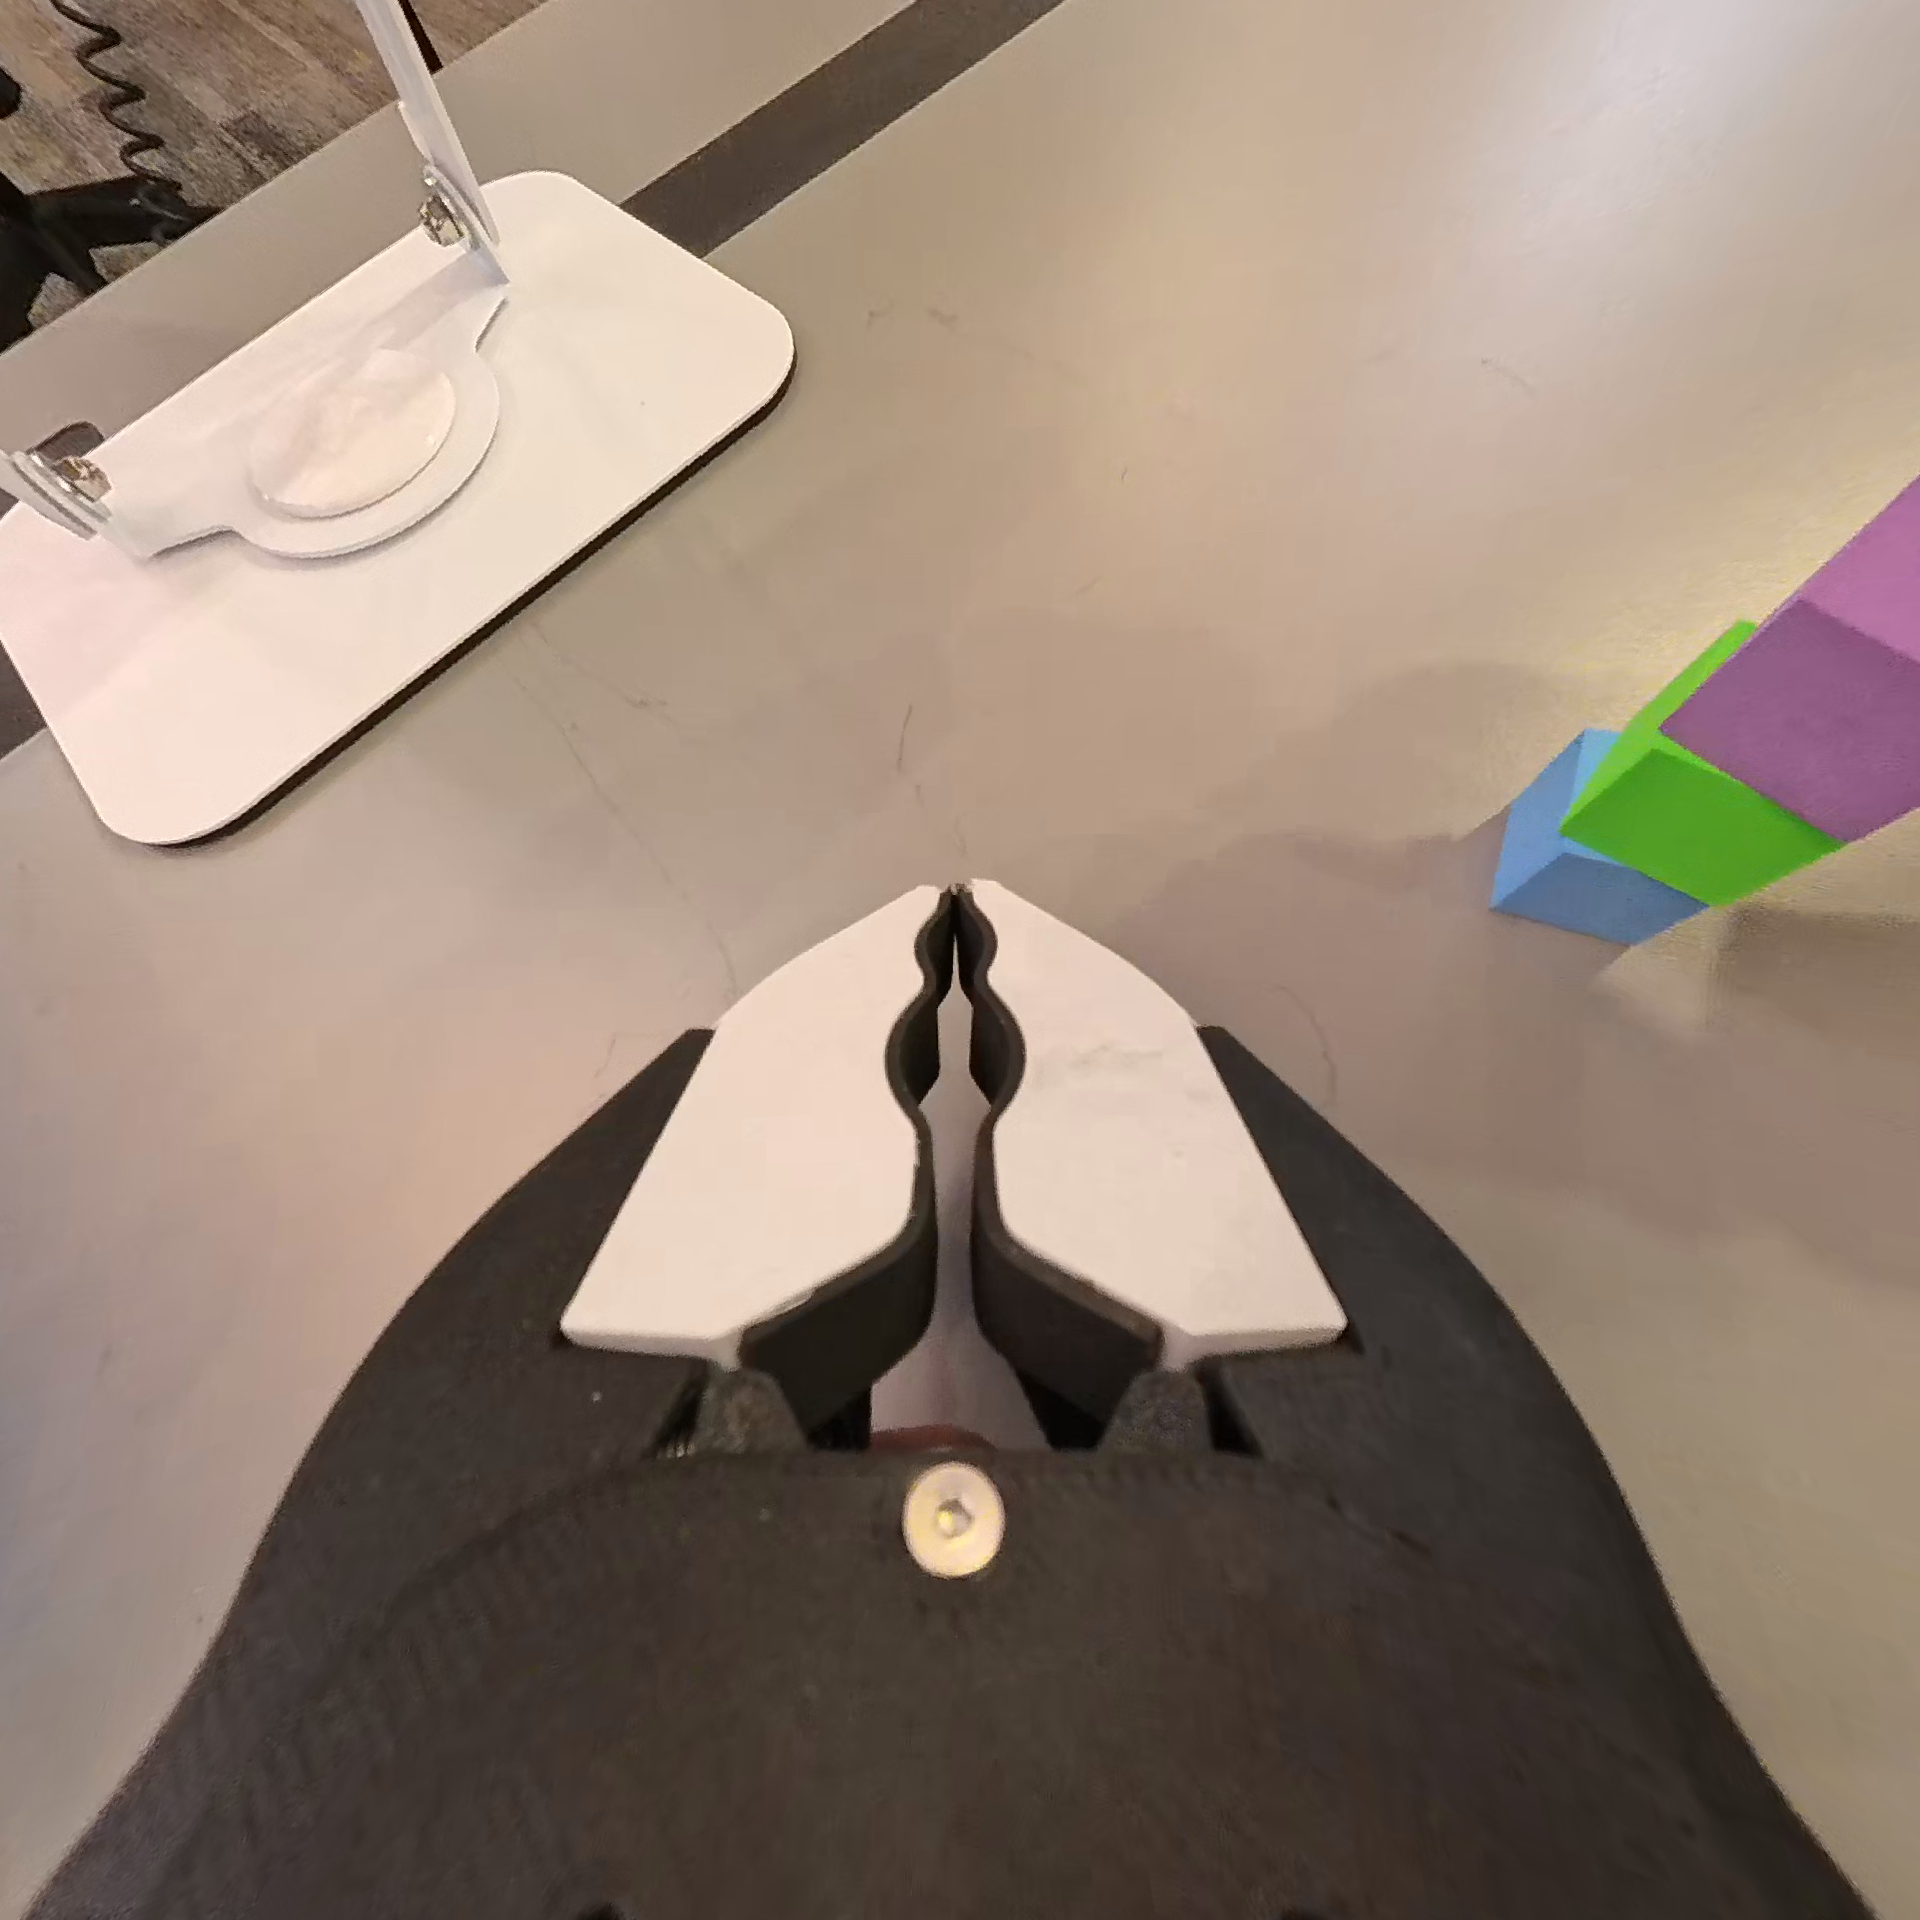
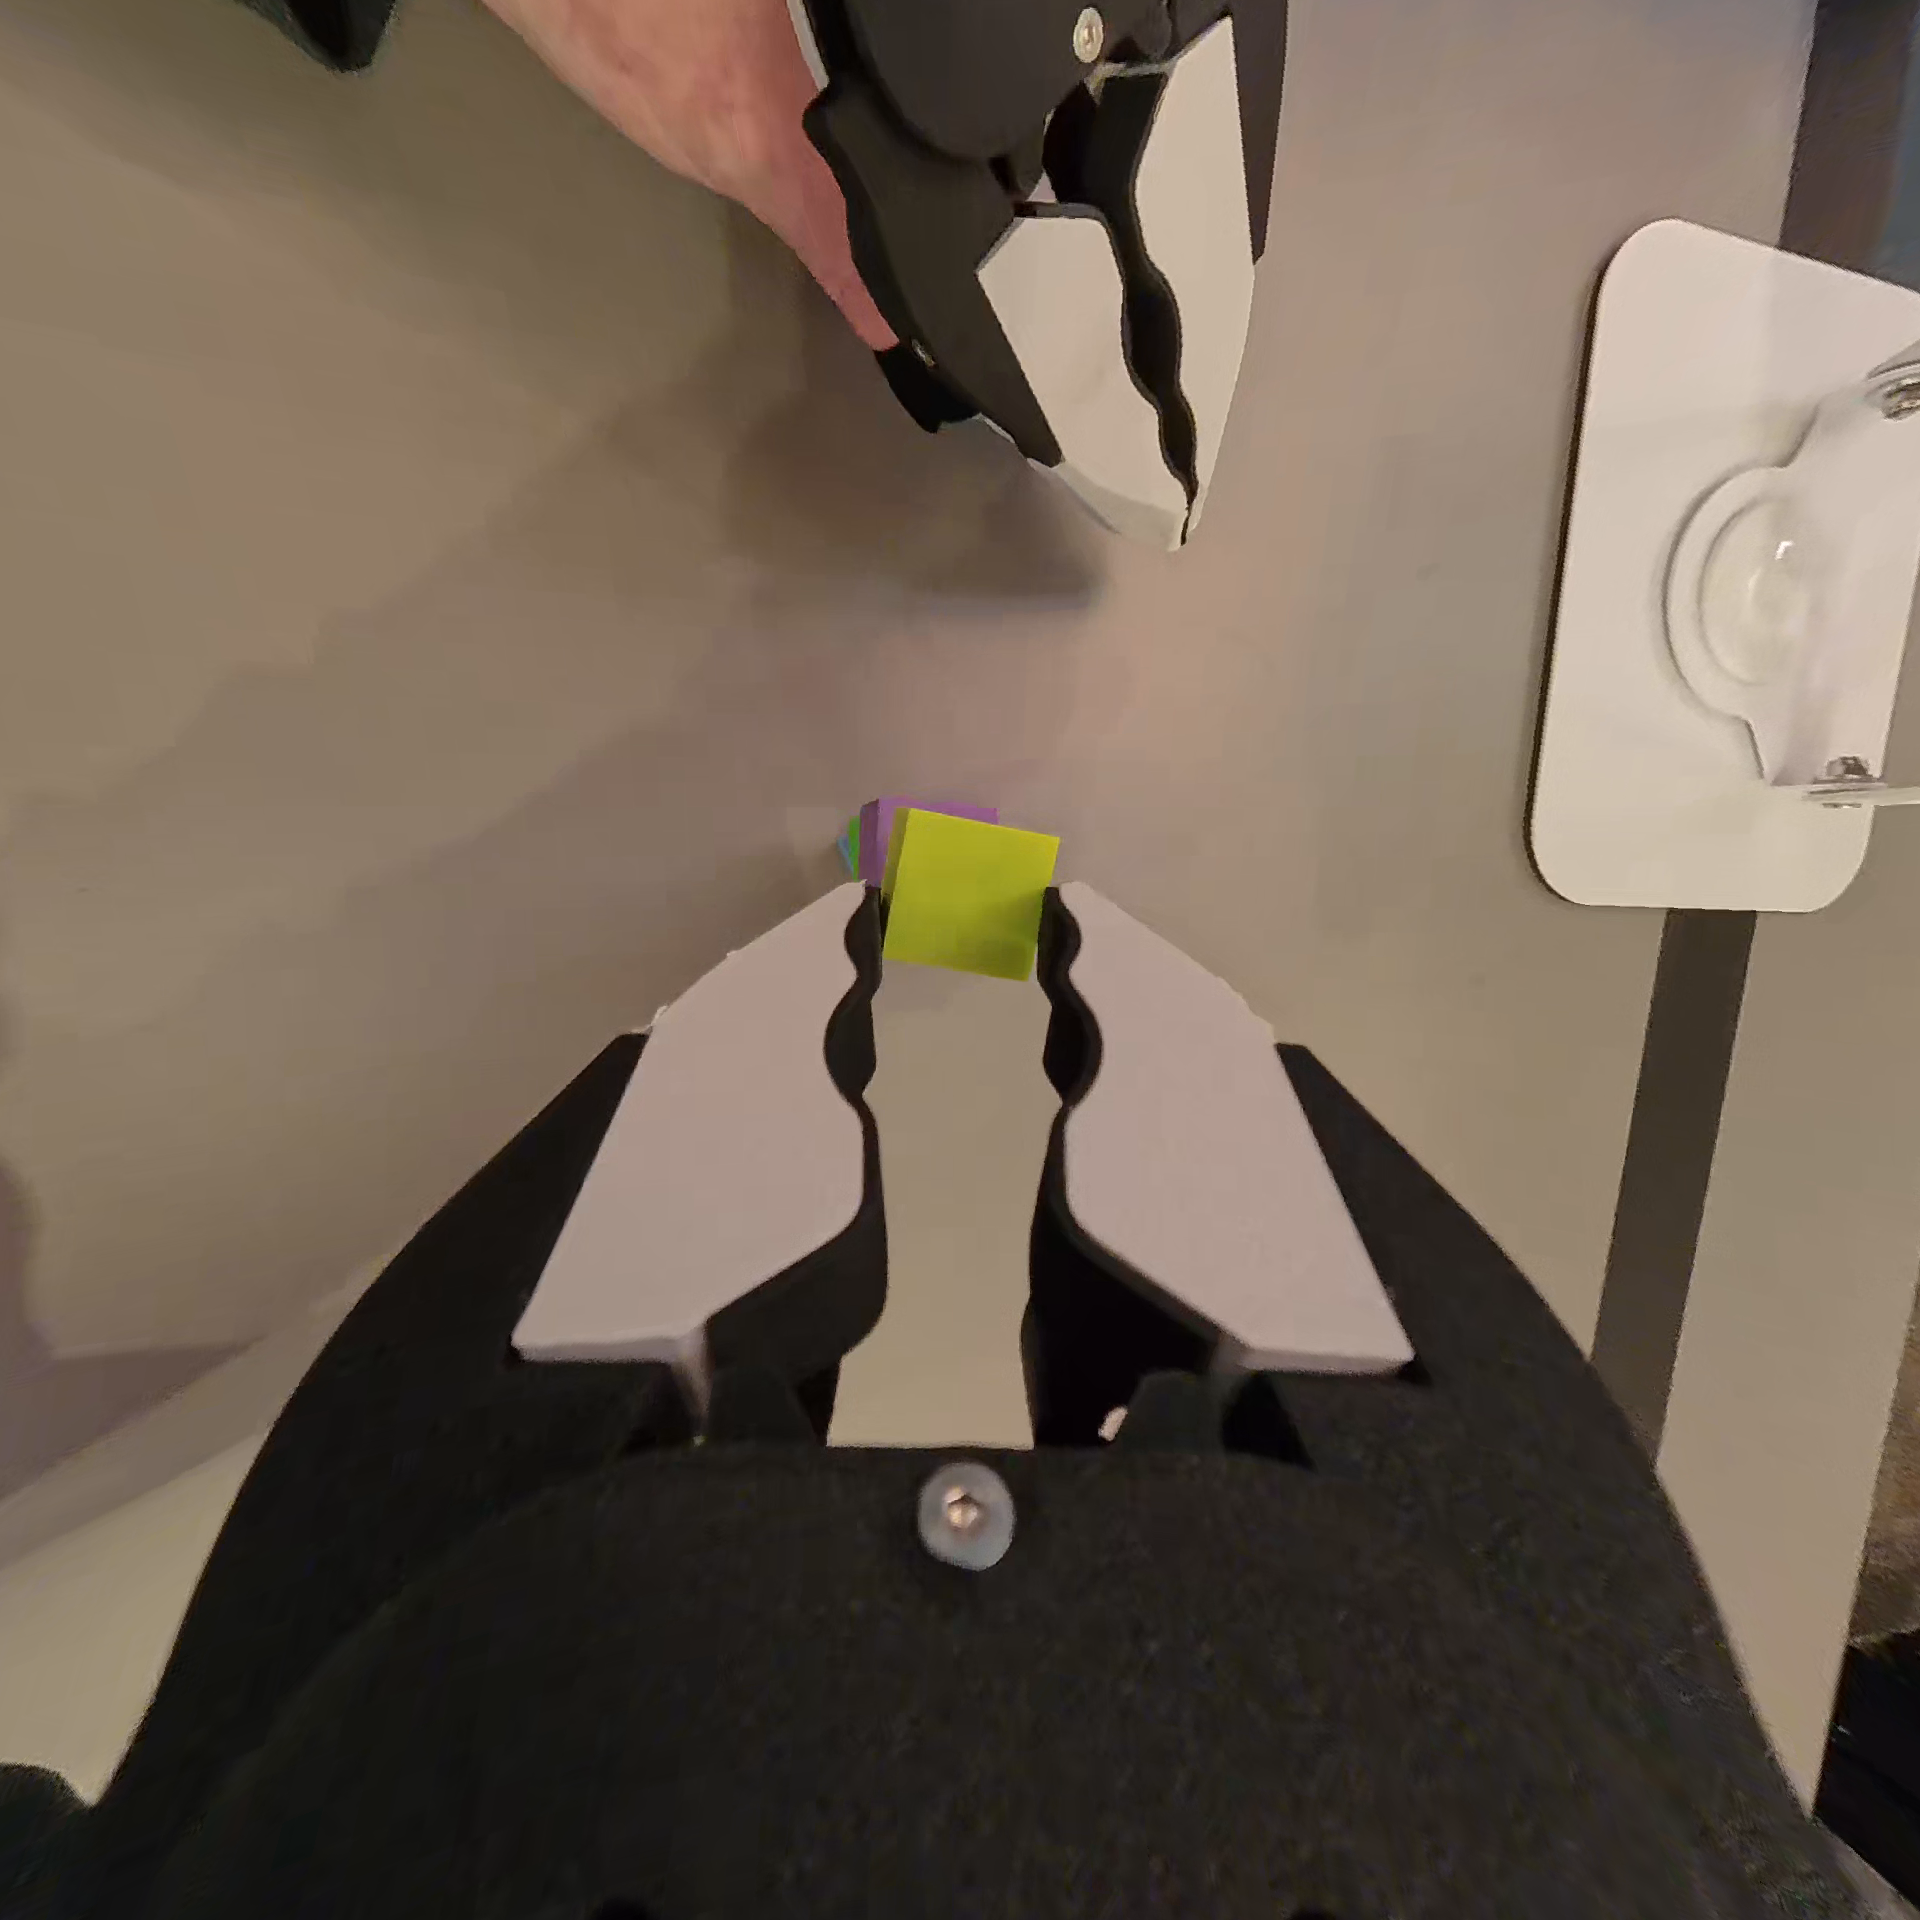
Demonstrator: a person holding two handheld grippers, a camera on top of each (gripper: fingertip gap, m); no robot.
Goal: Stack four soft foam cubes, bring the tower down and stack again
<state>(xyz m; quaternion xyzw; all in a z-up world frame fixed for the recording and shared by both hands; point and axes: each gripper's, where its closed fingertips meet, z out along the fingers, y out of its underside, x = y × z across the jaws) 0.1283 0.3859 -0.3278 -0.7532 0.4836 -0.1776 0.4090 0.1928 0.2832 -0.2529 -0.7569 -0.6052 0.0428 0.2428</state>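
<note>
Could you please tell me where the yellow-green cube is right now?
In the right wrist view, the yellow-green cube sits between the right gripper's fingertips, directly above the purple cube topping the tower.

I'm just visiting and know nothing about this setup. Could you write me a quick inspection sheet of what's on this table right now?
Surface: grey table, faint scuffs.
Job's things: blue cube at the bottom, green cube on it, purple cube above; yellow-green cube over the stack.
Clutter: white stand base.
Grippers: left gripper shut, holding nothing; right gripper gripping the yellow-green cube.
Cables: coiled black cord beyond the table.
Surroundings: a person's hand on the left gripper.
</note>
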